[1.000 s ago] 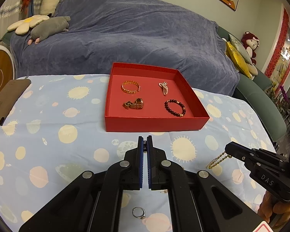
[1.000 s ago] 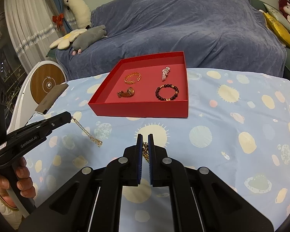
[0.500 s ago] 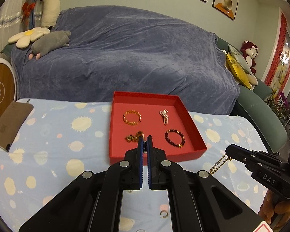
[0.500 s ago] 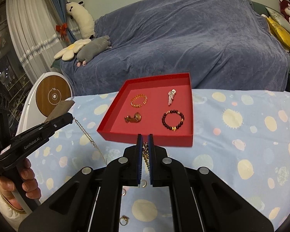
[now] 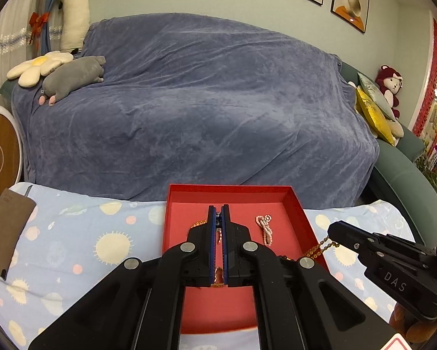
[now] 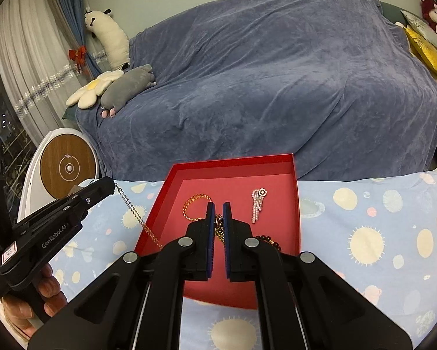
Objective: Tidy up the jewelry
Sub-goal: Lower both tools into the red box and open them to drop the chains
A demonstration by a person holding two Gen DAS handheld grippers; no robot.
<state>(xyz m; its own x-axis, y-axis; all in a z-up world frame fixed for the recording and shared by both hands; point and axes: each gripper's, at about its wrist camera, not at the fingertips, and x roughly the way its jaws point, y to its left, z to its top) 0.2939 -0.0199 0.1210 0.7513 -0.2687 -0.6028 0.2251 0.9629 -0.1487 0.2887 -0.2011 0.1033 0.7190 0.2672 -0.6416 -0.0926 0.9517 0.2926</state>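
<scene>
Left wrist: red tray (image 5: pixel 301 213) nearer than before.

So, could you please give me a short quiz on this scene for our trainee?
1. True or false: the gold chain is held by both the left claw and the right claw.
2. Where does the pink bead charm lie? A in the red tray; B on the tablecloth; C on the sofa.
3. Fill in: the dark bead bracelet lies ___ the tray.
Key: 1 true; 2 A; 3 inside.
</scene>
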